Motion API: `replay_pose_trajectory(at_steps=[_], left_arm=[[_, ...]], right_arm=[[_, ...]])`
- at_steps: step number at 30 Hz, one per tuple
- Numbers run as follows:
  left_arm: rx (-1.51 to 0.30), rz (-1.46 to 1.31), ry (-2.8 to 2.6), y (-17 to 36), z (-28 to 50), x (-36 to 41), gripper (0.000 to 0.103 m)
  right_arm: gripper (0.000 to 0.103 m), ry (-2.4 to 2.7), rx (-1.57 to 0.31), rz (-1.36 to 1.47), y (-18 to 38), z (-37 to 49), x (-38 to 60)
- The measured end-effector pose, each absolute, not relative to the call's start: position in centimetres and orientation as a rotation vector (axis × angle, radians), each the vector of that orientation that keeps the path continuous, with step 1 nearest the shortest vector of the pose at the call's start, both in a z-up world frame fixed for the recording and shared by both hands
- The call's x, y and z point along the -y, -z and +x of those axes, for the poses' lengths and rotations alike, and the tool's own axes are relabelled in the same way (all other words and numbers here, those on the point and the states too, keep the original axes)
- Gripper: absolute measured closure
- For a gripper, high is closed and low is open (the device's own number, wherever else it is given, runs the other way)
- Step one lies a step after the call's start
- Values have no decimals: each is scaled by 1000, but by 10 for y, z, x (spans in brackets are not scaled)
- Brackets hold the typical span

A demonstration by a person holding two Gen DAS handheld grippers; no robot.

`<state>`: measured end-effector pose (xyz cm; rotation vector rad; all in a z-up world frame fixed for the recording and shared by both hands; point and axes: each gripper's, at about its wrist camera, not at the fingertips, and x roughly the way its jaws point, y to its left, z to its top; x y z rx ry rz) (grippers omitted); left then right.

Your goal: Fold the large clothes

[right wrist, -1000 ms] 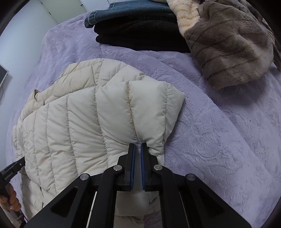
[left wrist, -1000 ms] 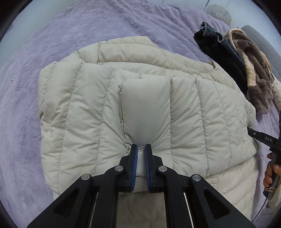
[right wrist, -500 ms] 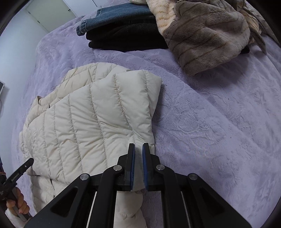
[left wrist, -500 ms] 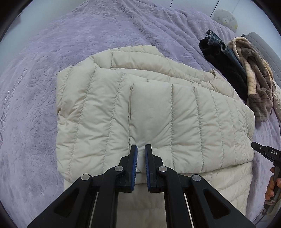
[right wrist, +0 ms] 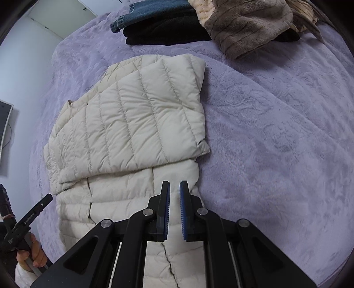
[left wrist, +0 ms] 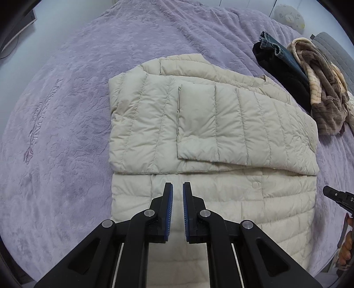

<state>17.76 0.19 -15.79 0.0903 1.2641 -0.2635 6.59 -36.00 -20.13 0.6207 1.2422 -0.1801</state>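
A cream quilted puffer jacket [left wrist: 212, 124] lies flat on the purple bed, its upper half and both sleeves folded over the body. It also shows in the right wrist view [right wrist: 132, 124]. My left gripper [left wrist: 177, 188] hangs above the jacket's near lower part, jaws slightly apart, holding nothing. My right gripper [right wrist: 174, 186] is above the jacket's right lower edge, jaws slightly apart and empty. Each gripper's tip shows at the edge of the other view.
A purple fleece blanket [left wrist: 66, 110] covers the bed. Folded dark clothes and jeans [left wrist: 278, 57] and a brown striped fleece [left wrist: 327, 106] lie at the far right, also seen in the right wrist view [right wrist: 243, 24]. A round cushion [left wrist: 289, 18] sits at the back.
Both grippers let go of the folded jacket parts, which now lie flat, and pulled back toward the near hem.
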Motion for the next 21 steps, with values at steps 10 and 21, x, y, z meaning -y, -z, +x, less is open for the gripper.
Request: replay_pose_trajectory(at_steps=[10, 21], left_arm=[[-1294, 88, 253, 145, 143, -20, 92], [-1349, 53, 238, 145, 112, -47, 92]], right_arm=[[27, 151, -1232, 603, 173, 42, 329], [24, 145, -1230, 604, 152, 24, 312]])
